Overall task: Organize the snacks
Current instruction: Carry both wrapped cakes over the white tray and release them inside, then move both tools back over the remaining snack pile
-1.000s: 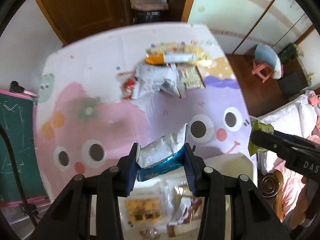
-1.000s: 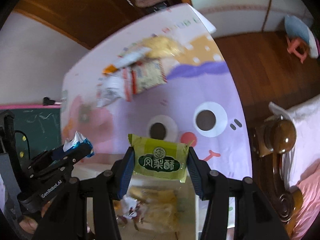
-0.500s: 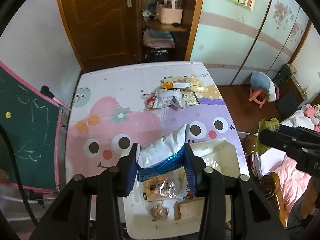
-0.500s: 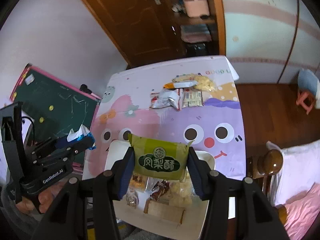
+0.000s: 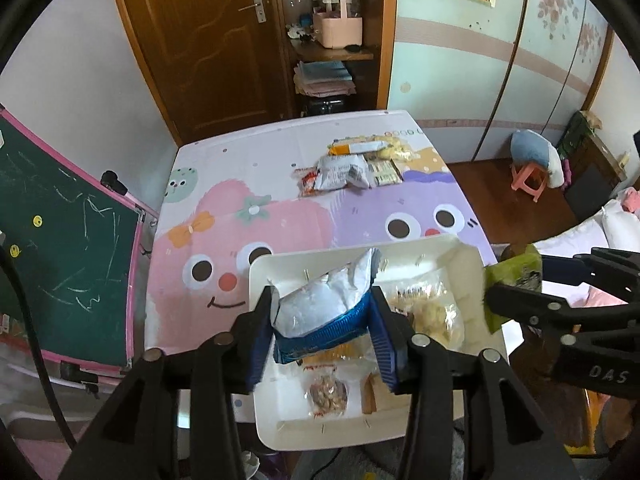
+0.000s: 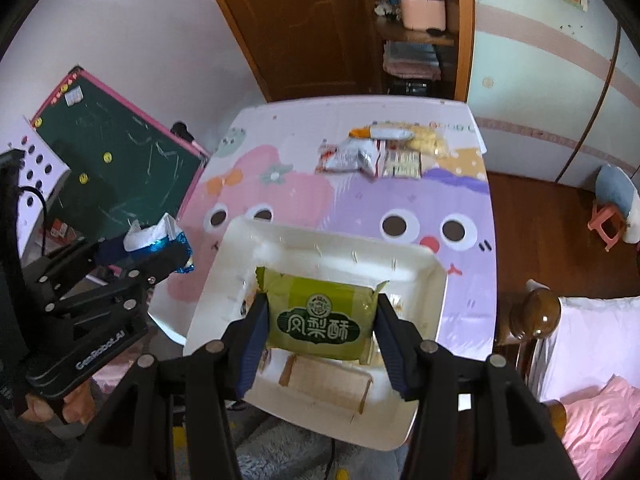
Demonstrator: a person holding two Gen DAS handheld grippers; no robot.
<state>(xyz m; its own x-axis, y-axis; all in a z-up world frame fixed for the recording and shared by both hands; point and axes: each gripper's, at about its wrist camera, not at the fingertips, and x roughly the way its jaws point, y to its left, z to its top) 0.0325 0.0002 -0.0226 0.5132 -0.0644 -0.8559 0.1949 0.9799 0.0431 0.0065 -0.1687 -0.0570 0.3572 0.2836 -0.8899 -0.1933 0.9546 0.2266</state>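
Left gripper point(image 5: 326, 328) jaws, just widening, still flank the blue-and-white packet point(image 5: 320, 312) above the white tray point(image 5: 256, 280). Right gripper point(image 6: 320, 334) clamps the green pastry pack point(image 6: 320, 316) over the tray, at the table's point(image 5: 280, 152) near edge. Remaining snacks point(image 5: 348, 168) lie at the far edge, open tabletop between.

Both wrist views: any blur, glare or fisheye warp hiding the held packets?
Left wrist: sharp; the blue-and-white packet reads clearly, door frame bows at the rim, black vignette in the corners. Right wrist: sharp too; the green packet has legible print, the white tray is bright but not blown out.
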